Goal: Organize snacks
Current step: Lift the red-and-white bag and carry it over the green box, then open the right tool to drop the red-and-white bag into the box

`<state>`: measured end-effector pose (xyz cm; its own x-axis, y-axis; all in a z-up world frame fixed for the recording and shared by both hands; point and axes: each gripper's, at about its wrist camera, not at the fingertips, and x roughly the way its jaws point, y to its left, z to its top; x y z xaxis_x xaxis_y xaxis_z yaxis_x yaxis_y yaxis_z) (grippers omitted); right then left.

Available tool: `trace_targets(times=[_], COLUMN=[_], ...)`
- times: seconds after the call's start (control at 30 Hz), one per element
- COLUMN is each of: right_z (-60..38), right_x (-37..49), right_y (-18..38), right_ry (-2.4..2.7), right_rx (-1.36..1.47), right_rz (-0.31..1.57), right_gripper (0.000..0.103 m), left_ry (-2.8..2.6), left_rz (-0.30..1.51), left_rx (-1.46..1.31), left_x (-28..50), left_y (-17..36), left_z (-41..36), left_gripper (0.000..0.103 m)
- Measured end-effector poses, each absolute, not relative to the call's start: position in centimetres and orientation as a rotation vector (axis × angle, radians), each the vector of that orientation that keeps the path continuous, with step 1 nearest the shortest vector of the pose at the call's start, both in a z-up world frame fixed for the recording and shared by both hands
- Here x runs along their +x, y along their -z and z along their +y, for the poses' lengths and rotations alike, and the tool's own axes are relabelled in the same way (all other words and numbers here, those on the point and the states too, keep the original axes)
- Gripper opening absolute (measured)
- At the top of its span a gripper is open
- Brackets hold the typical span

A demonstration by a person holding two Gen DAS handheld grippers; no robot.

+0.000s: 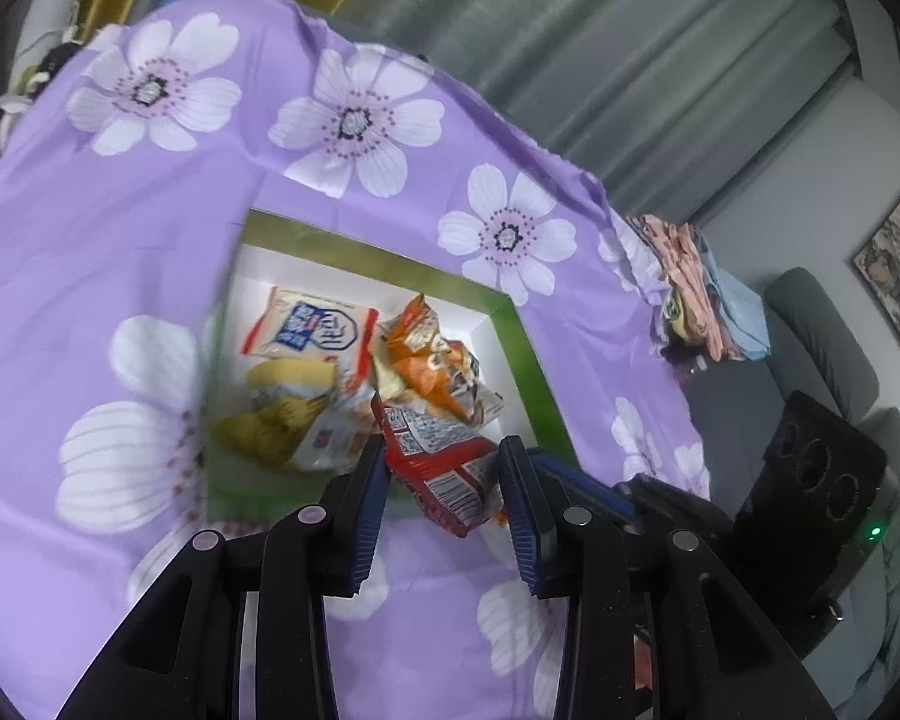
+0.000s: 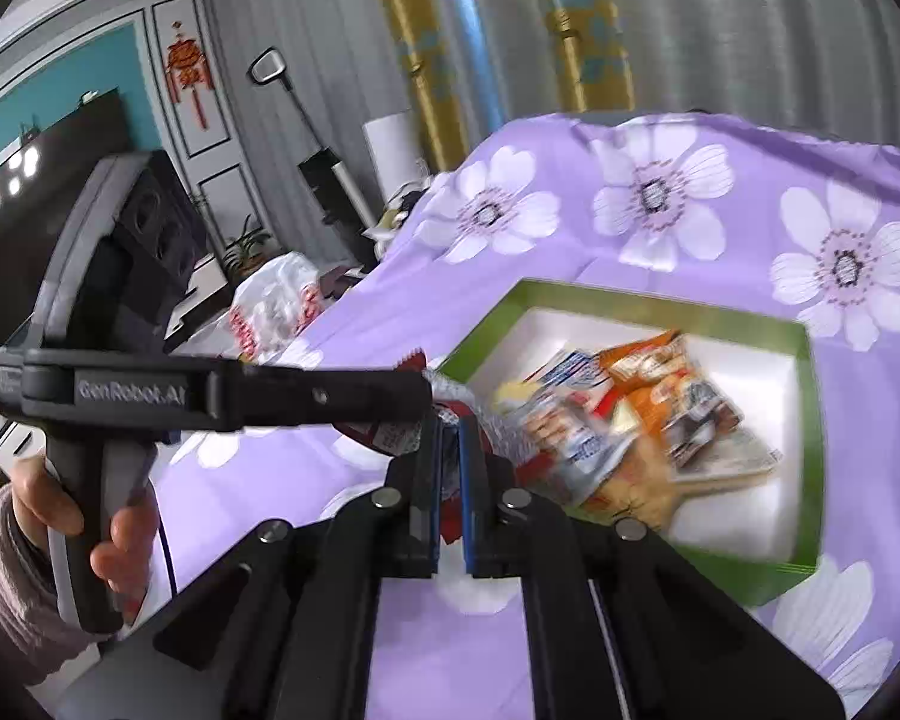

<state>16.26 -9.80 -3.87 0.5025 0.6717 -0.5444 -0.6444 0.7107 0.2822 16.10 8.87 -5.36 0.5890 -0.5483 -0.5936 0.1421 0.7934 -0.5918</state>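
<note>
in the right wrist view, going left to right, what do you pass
hand on the black handle of the left tongs → white and red plastic bag → right tongs shut on a red snack packet → green-rimmed white box of snacks

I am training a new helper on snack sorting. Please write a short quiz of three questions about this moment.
1. True or false: the green box is empty.
2. What does the left gripper hold? A) a yellow packet B) a red packet C) nothing
3. The cloth under the box is purple with white ____.

Key:
1. False: several snack packets lie in it, among them an orange packet.
2. B: the red packet sits between its fingers; the right gripper pinches it too.
3. flowers
</note>
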Motion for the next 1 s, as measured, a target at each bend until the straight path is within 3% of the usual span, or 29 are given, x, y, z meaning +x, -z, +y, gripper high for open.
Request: trace_targets(times=[0.27,0.47,0.5,0.53,0.57,0.6,0.63,0.67,0.73,0.8,1.0], right_z=[-11.7,-12.1,-12.2,-12.4,-12.5,-12.5,-12.6,-12.8,-13.0,-13.2,-13.9], right_x=[21.3,21.9,21.8,21.7,21.4,21.0,20.5,20.2,19.3,18.4,15.9], right_y=[7.0,8.3,8.1,7.8,7.4,6.9,6.2,5.7,4.2,2.9,-0.8], right_ry=[-0.730,-0.670,-0.661,-0.650,-0.639,-0.620,-0.604,-0.598,-0.578,-0.553,-0.545], right_rx=[0.054,0.013,0.011,0.007,-0.006,-0.025,-0.036,-0.042,-0.066,-0.087,-0.101], right_rz=[0.763,0.822,0.821,0.820,0.818,0.813,0.804,0.797,0.782,0.771,0.743], right_gripper=[0.006,0.009,0.011,0.014,0.027,0.044,0.052,0.063,0.069,0.081,0.091], left_ry=[0.407,0.342,0.325,0.309,0.294,0.277,0.259,0.237,0.207,0.165,0.131], left_rz=[0.928,0.906,0.900,0.892,0.886,0.878,0.869,0.856,0.832,0.814,0.786], left_rx=[-0.512,-0.396,-0.370,-0.341,-0.317,-0.292,-0.266,-0.235,-0.207,-0.180,-0.145], left_x=[21.5,21.3,20.9,20.5,20.2,19.8,19.3,18.5,17.4,16.2,13.2], left_y=[8.3,7.1,6.6,6.1,5.6,5.0,4.4,3.5,2.2,0.8,-2.6], left_z=[5.9,4.4,4.3,4.1,4.1,4.0,4.0,3.8,3.9,4.0,4.2], left_gripper=[0.037,0.038,0.040,0.050,0.067,0.076,0.090,0.096,0.096,0.099,0.102])
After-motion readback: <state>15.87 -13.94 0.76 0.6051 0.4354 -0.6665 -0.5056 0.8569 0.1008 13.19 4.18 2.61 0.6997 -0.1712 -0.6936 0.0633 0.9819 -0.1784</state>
